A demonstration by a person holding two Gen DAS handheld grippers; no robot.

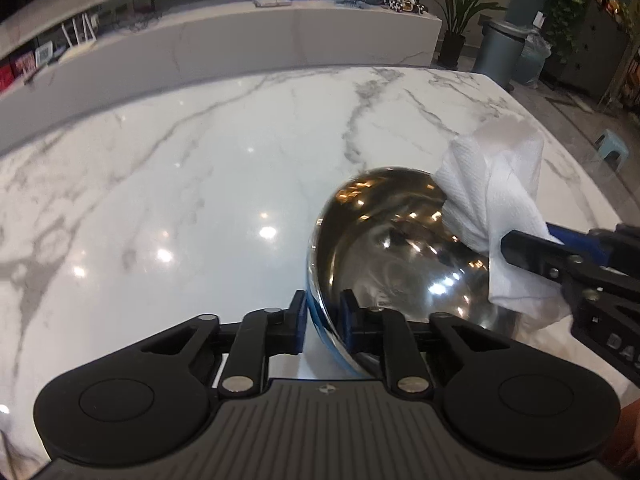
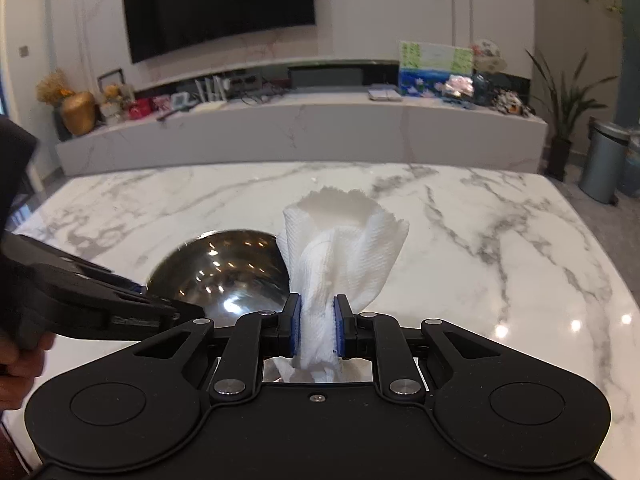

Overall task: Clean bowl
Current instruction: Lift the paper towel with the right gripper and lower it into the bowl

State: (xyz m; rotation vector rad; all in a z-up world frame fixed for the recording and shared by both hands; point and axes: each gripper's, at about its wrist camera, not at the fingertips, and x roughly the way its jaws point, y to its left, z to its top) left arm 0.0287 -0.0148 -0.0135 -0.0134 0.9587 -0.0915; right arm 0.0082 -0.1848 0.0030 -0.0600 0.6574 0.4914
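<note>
both grippers were closed on something. left gripper point(image 1: 323, 322), at the bottom centre of the left wrist view, had its blue pads clamped on the near rim of the steel bowl point(image 1: 400, 256), one finger outside the wall and one inside. the bowl sat tilted, its shiny hollow facing up and toward the right of that frame, just above the gripper and right of centre, over the white marble surface point(image 1: 180, 184). whether its base touched the surface could not be told.

right gripper point(image 2: 317, 326), at the lower centre of the right wrist view, pinched a bunched white paper towel point(image 2: 340, 248) between its pads; the towel fanned upward above the fingers and a bit of it hung below them. in the left wrist view the same gripper came in from the right edge, and the towel lay against the right rim of the bowl, partly inside it. in the right wrist view the bowl showed left of the towel, with the left gripper reaching in from the left edge and a person's hand point(image 2: 18, 364) at the lower left.

behind the surface ran a long low marble cabinet point(image 2: 300, 136) with small items along it, a dark television point(image 2: 220, 4) on the wall at upper left, a potted plant point(image 2: 564, 120) and a grey bin point(image 2: 602, 160) at the right.
</note>
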